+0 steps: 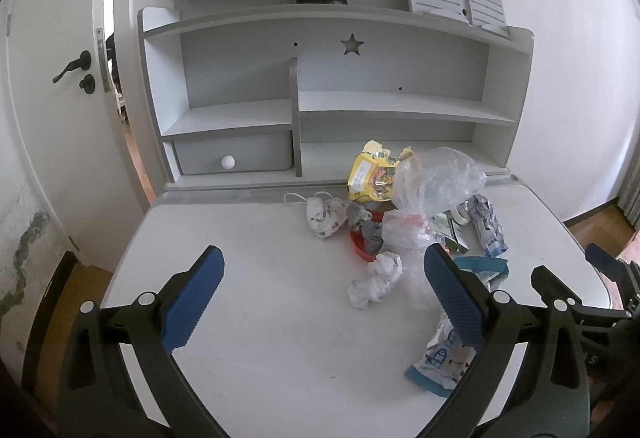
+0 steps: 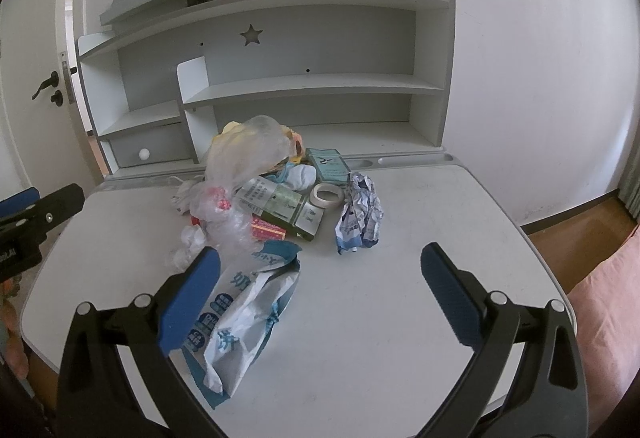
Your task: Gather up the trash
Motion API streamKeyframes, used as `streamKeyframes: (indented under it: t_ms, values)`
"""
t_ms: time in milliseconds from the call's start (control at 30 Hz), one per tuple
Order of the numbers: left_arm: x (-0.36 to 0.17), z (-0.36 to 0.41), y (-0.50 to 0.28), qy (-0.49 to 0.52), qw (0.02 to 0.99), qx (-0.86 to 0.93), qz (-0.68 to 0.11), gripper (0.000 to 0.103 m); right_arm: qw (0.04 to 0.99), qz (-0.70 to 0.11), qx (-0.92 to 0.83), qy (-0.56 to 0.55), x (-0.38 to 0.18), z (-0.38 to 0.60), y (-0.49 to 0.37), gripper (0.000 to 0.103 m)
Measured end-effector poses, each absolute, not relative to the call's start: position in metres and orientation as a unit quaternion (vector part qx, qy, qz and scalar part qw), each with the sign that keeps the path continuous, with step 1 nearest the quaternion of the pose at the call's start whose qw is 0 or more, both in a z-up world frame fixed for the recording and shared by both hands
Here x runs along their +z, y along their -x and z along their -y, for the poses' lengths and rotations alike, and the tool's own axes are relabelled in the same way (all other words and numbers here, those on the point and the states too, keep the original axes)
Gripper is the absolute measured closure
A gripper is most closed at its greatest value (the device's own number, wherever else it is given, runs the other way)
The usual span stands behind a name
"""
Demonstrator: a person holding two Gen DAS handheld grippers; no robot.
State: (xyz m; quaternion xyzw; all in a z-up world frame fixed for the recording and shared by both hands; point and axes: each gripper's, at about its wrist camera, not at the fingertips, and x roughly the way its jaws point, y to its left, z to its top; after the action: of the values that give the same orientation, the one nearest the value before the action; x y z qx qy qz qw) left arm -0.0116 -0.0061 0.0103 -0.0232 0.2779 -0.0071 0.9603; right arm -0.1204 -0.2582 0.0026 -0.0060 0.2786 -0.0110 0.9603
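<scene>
Left wrist view: left tongs released, jaws spread wide, grasping nothing, held above the bare near part of the white table. Landmark: clear plastic bag, thin, crinkled, translucent, standing puffed near the middle-back of the table. Behind the bag, touching it: yellow snack pouch, glossy, torn at the top. Left of the bag: patterned face mask, soft cloth, bunched, loops trailing. In front of the bag: grey rag draped on a red dish; nearer, crumpled white tissue, matte and knotted. Right of the bag: a crushed blue-and-white wrapper. Step judged: opening of collection, nothing yet lifted; trash lies in one loose heap on the table. No bin is visible. Right wrist view: right tongs likewise released and empty, the left finger overlapping a flattened blue-and-white packet, creased film, lying in front of the bag. Right of the bag: green-and-white carton, rigid, rectangular; small red box against it; tape roll, ring-shaped; teal box; crumpled wrapper, stiff and ridged. Next move, judged: lower over a single light piece, probably the near packet, and pinch a raised fold, since flat film offers little edge.
</scene>
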Motion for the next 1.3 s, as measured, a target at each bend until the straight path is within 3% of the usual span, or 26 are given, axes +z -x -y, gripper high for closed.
streamKeyframes:
  t_ms: [567, 1300]
  values:
    - [0.011, 0.013, 0.015, 0.024, 0.963, -0.011, -0.268, 0.006, 0.948, -0.316, -0.009, 0.033, -0.001, 0.251, 0.123, 0.006]
    - [0.012, 0.043, 0.005, 0.0, 0.961, -0.042, -0.274, 0.006, 0.953, -0.302, -0.02, -0.003, -0.005, 0.275, 0.129, 0.006]
